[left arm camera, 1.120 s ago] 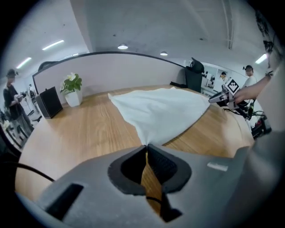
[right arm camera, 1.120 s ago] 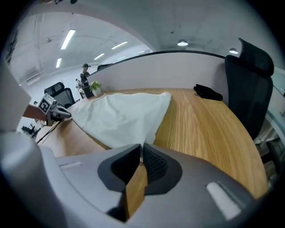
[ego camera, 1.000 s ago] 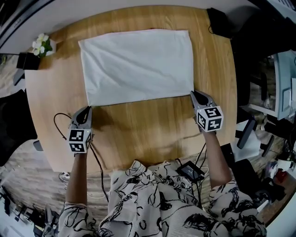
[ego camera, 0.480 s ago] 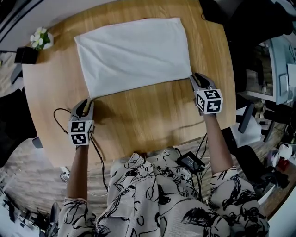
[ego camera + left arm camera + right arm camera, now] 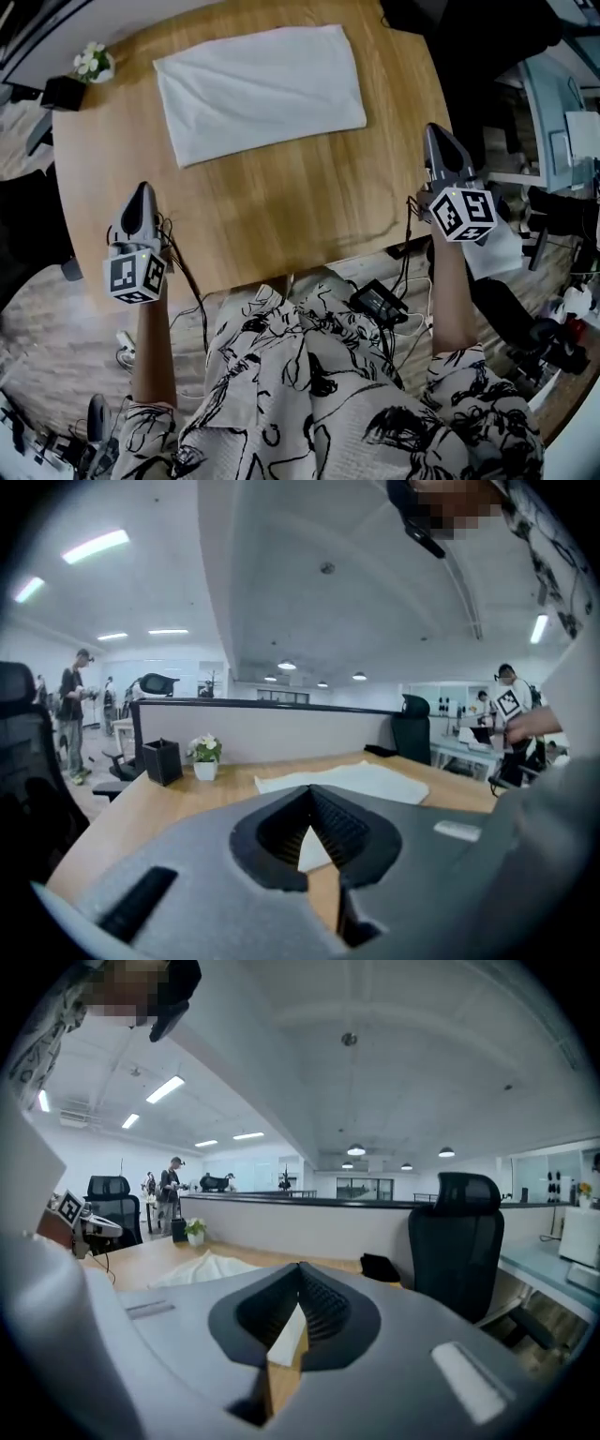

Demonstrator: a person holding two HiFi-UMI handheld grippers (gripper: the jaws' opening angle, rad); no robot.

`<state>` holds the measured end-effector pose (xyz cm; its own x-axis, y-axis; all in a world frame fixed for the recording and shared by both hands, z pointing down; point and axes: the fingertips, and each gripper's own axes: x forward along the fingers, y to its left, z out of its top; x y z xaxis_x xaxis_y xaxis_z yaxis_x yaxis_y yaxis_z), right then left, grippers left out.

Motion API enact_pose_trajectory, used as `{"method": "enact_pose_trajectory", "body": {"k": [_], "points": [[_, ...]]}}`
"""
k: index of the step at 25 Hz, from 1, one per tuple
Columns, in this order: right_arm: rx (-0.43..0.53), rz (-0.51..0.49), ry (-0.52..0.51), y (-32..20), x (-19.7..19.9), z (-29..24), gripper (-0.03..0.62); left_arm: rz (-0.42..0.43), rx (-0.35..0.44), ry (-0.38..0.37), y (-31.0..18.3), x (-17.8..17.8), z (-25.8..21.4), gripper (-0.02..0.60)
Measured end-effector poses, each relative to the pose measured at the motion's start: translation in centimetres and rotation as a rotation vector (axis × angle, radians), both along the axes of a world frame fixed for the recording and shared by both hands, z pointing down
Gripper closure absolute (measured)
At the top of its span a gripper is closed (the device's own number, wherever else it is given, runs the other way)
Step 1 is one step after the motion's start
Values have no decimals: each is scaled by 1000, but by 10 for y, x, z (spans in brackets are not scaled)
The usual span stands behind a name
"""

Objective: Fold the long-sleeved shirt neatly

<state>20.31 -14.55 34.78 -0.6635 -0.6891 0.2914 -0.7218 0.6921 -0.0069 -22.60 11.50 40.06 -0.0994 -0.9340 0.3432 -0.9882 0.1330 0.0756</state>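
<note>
You've lifted the left gripper [image 5: 141, 189] and right gripper [image 5: 437, 133], both closed and empty; the shirt [image 5: 258, 89] lies by the table [image 5: 281, 220]'s far edge.

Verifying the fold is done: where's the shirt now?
Head view: the folded white shirt lies flat on the far half of the round wooden table, just right of the small flower pot at the far-left edge.

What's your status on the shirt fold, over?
Left gripper shut, empty, clear of shirt. Right gripper the same. Shirt folded flat on table. Flower pot at corner, not in the way.
</note>
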Motion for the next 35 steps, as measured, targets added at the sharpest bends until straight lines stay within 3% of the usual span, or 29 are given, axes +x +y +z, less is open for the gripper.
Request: {"method": "enact_pose_trajectory", "body": {"k": [2, 4, 12, 20, 25, 30, 35], "points": [[58, -13, -44, 8, 10, -33, 586, -70, 52, 8, 10, 5, -23, 575], [100, -32, -91, 19, 20, -61, 586, -102, 93, -48, 22, 15, -50, 575], [263, -121, -256, 62, 61, -156, 586, -121, 241, -228, 77, 74, -149, 575], [350, -172, -291, 94, 107, -221, 586, -193, 357, -319, 127, 121, -211, 575], [389, -166, -282, 119, 129, -229, 586, -280, 353, -351, 164, 150, -228, 575], [359, -176, -290, 133, 138, -220, 586, -336, 365, -317, 199, 171, -240, 575], [331, -191, -284, 149, 137, -209, 586, -348, 354, -328, 223, 177, -242, 575]]}}
